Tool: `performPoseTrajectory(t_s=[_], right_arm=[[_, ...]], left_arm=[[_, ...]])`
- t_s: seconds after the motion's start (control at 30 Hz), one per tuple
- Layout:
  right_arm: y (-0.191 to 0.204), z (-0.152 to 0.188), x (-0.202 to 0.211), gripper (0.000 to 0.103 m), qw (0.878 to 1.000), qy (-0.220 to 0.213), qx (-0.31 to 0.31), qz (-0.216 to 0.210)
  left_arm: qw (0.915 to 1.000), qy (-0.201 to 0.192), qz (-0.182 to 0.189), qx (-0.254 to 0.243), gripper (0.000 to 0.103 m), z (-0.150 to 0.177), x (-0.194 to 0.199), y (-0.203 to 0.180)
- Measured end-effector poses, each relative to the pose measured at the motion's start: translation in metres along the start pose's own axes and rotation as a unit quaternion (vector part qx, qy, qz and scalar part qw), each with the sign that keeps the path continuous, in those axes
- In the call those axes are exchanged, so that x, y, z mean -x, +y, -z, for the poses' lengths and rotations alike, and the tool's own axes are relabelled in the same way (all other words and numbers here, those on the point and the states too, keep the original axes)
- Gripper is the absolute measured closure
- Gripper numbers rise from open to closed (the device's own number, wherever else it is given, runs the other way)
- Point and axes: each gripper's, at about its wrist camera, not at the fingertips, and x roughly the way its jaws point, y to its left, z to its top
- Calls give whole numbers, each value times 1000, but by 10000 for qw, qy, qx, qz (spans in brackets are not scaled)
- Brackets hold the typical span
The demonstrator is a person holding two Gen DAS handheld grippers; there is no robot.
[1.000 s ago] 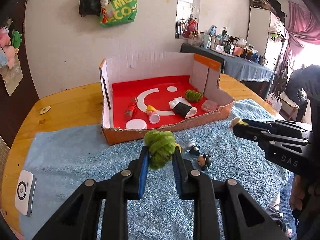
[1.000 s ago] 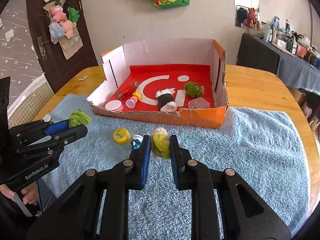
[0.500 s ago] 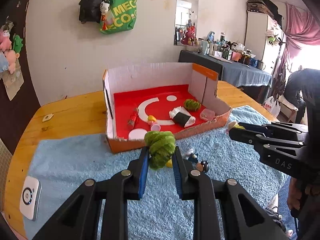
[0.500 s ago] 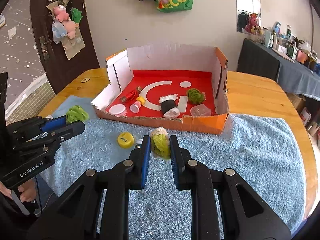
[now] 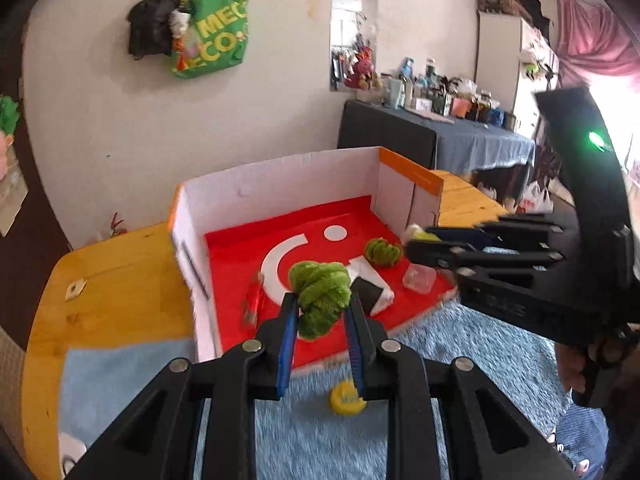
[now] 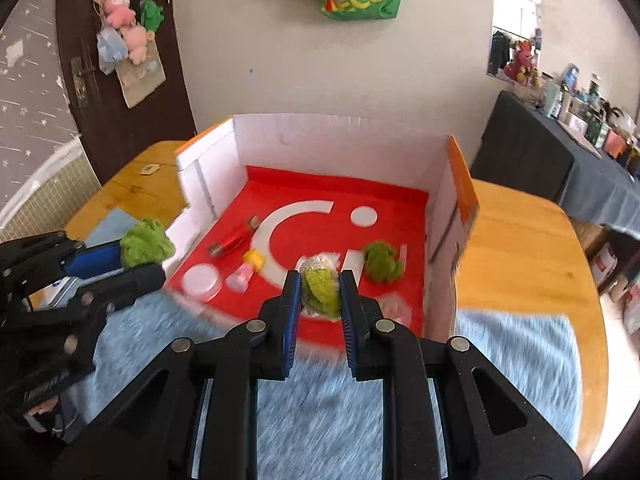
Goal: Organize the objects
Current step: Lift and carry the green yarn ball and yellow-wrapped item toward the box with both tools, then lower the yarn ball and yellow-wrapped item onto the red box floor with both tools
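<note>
both grippers are mid-carry, each bringing a soft toy over to the cardboard box (image 5: 280, 184) on the desk (image 5: 116, 276); the left gripper (image 5: 320, 312) has its fingers closed on a fuzzy green toy (image 5: 320, 292), and the right gripper (image 6: 318, 292) has its fingers closed on a smaller green and cream toy (image 6: 318, 286), both held up at the box's near edge above the blue towel (image 6: 516, 356). the step in hand looks like the delivery; the next move calls for bringing each toy over a bare patch of the red floor, lowering and letting go without landing on what already lies there. the right wrist view shows a white lid (image 6: 202, 280), a small pink cup (image 6: 238, 280) and another green toy (image 6: 382, 262) inside, which the left view partly hides behind its own load. the left wrist view alone shows a yellow cap (image 5: 347, 400) lying on the towel, not yet put away, and a clear plastic piece (image 5: 419, 279) near the box's right corner
</note>
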Motion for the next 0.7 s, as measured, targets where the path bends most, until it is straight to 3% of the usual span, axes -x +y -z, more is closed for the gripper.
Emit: performPoseTrajectory(t_s=[0.3,0.7], right_arm=[[-21,-60,-69,85,9968,759,76,225],[-31,-70,-135,85,9857,1603,44,525]], left_arm=[[9975,639,-219,-229,79,-56,-75,16],[9839,1780,-48,127,79,-68,-174,50]])
